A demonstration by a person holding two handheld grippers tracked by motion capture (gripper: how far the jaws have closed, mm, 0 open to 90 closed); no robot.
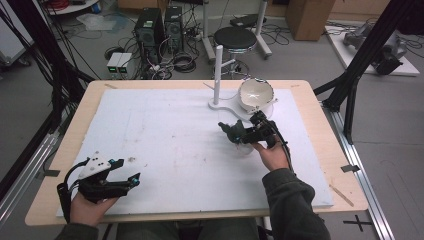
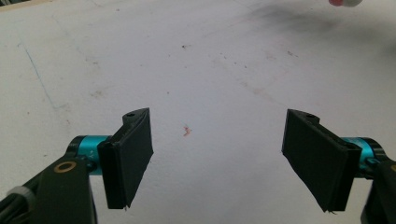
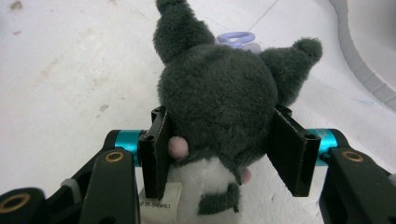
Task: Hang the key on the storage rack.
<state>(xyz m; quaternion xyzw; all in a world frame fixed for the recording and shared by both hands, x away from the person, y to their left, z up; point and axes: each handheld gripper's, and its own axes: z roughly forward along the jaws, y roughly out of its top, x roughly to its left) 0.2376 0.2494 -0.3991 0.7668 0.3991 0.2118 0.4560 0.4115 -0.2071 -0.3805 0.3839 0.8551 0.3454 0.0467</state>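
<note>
Lighting even and diffuse from overhead, all views bright enough.
White foam board (image 1: 165,130) reads slightly washed out; soft, faint shadows lie under the right gripper (image 1: 226,129). High view is low-resolution and grainy. Plush toy (image 3: 219,93) is sharp; board beyond it softens into blur.

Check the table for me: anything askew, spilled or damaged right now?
Nothing spilled or broken. The plush sits between the right gripper's jaws, its sewn tag sticking out beside one jaw. The bowl tilts on its side by the white stand. The mat carries scuffs and a small red fleck. The left gripper is open.
</note>
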